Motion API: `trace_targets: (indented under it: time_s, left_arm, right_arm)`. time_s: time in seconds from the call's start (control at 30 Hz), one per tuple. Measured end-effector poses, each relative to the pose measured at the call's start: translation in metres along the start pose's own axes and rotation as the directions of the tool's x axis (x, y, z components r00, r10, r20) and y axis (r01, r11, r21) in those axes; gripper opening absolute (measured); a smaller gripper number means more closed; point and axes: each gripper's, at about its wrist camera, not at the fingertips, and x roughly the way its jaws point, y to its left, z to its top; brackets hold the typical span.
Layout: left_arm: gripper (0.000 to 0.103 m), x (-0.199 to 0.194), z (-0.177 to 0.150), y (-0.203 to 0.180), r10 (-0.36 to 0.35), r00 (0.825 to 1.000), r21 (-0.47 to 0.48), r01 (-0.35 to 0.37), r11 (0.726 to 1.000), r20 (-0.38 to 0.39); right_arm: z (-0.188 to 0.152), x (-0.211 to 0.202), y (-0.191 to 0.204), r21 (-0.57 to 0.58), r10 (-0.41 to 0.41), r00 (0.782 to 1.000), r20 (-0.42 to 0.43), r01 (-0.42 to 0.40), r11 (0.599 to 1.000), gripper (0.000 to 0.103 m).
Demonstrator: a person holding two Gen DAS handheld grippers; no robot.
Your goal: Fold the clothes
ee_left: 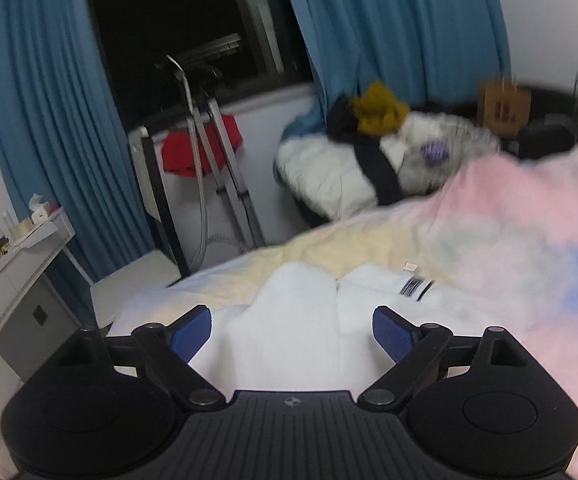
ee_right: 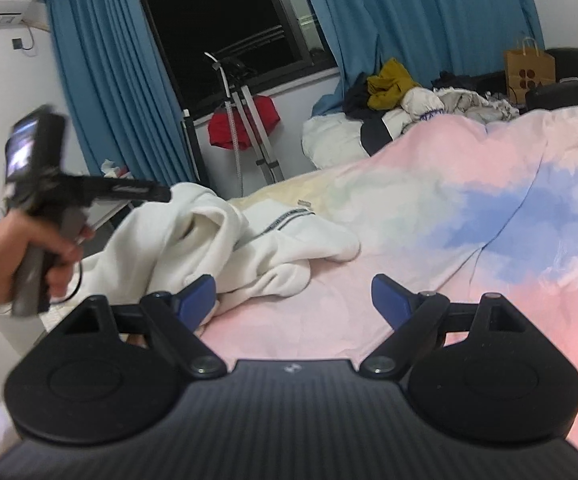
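A crumpled white garment (ee_right: 249,240) with a dark striped band lies on the near left part of the pastel bed cover (ee_right: 469,200). In the left wrist view the white garment (ee_left: 293,320) bulges up between my left gripper's (ee_left: 292,332) blue pads (ee_left: 191,334), which stand wide apart, so it is open. The right wrist view shows a hand (ee_right: 17,252) holding the left gripper (ee_right: 161,194), its tip at a raised fold of the garment. My right gripper (ee_right: 293,300) is open over bare pink cover, just right of the garment's edge.
Beyond the bed, a pile of clothes (ee_right: 393,92) with a mustard piece lies near a brown paper bag (ee_right: 529,68). A garment steamer stand (ee_right: 245,120) with a red cloth (ee_right: 245,124) stands under the dark window. A grey desk (ee_left: 21,264) is at the left.
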Motion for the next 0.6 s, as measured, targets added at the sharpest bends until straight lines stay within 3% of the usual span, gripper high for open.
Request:
trace_targets:
  time_s: [0.13, 0.23, 0.33, 0.37, 0.4, 0.47, 0.6]
  left_arm:
    - [0.089, 0.044, 0.01, -0.002, -0.033, 0.993, -0.019, 0.031, 0.999, -0.109]
    - [0.081, 0.055, 0.011, 0.0, -0.059, 0.987, -0.037, 0.054, 0.998, -0.147]
    - [0.056, 0.054, 0.003, -0.004, -0.058, 0.984, 0.023, 0.062, 0.998, -0.17]
    - [0.04, 0.051, 0.0, -0.005, -0.058, 0.983, 0.041, 0.066, 0.997, -0.175]
    - [0.017, 0.047, -0.004, -0.006, -0.062, 0.982, 0.054, 0.073, 0.996, -0.18]
    - [0.01, 0.034, -0.01, -0.007, -0.072, 0.981, 0.074, 0.087, 0.993, -0.183]
    - [0.008, -0.009, -0.022, -0.006, -0.101, 0.983, 0.089, 0.116, 0.989, -0.156]
  right_arm:
    - [0.0, 0.014, -0.01, 0.038, 0.015, 1.0, -0.028, -0.013, 0.999, 0.086]
    - [-0.002, 0.023, -0.014, 0.052, 0.01, 0.999, -0.044, -0.008, 0.999, 0.086]
    - [-0.004, 0.031, -0.016, 0.075, 0.022, 0.998, -0.065, -0.017, 0.997, 0.086]
    - [-0.005, 0.032, -0.017, 0.081, 0.023, 0.997, -0.07, -0.018, 0.997, 0.086]
    - [-0.005, 0.034, -0.017, 0.083, 0.023, 0.997, -0.075, -0.017, 0.996, 0.086]
    - [-0.005, 0.035, -0.017, 0.079, 0.015, 0.997, -0.08, -0.009, 0.997, 0.086]
    - [-0.006, 0.034, -0.016, 0.067, -0.003, 0.996, -0.086, 0.008, 0.998, 0.086]
